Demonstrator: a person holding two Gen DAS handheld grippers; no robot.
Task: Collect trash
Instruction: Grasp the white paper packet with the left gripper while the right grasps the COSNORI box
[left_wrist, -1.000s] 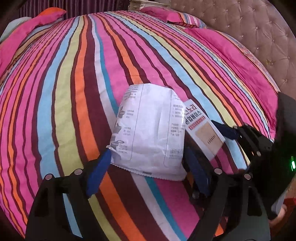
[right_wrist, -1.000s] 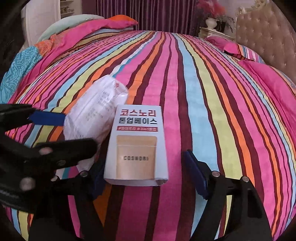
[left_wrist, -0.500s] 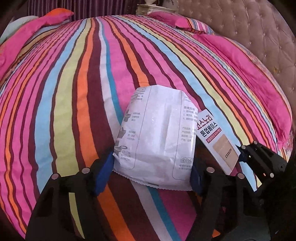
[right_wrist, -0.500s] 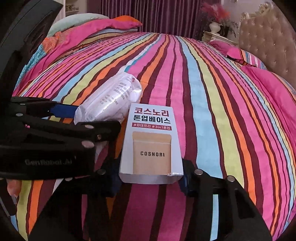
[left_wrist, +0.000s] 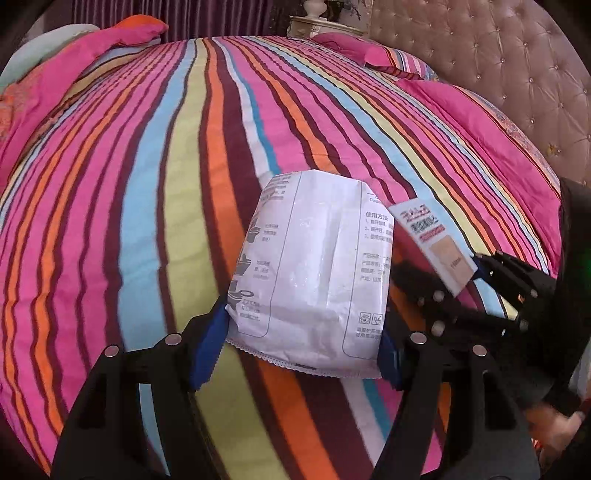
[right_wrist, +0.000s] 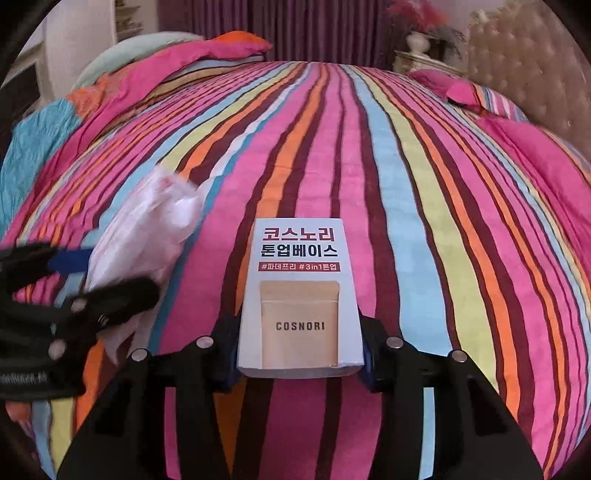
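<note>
Trash pieces: two, a white printed bag (left_wrist: 314, 280) and a white COSNORI box (right_wrist: 300, 299), side by side on the bed.
Bed: one, under a striped cover (left_wrist: 147, 192) of pink, orange, blue, yellow and maroon bands.
White printed bag: near end sits between the blue pads (left_wrist: 208, 347) of the left claw (left_wrist: 299, 350), far end pointing up the bed; it shows blurred in the right wrist view.
COSNORI box: near end caught between the two fingers of the right claw (right_wrist: 300, 360); its far end tilts up the bed.
Left claw: pads pressed on both edges of the bag, gripping it.
Right claw: closed tight on the box.
Claws in all: two, the right one just beside the left.
Pillows: two pink ones (left_wrist: 373, 55) by the one tufted headboard (left_wrist: 498, 66).
Curtain: one, purple (right_wrist: 295, 26), behind the bed.
</note>
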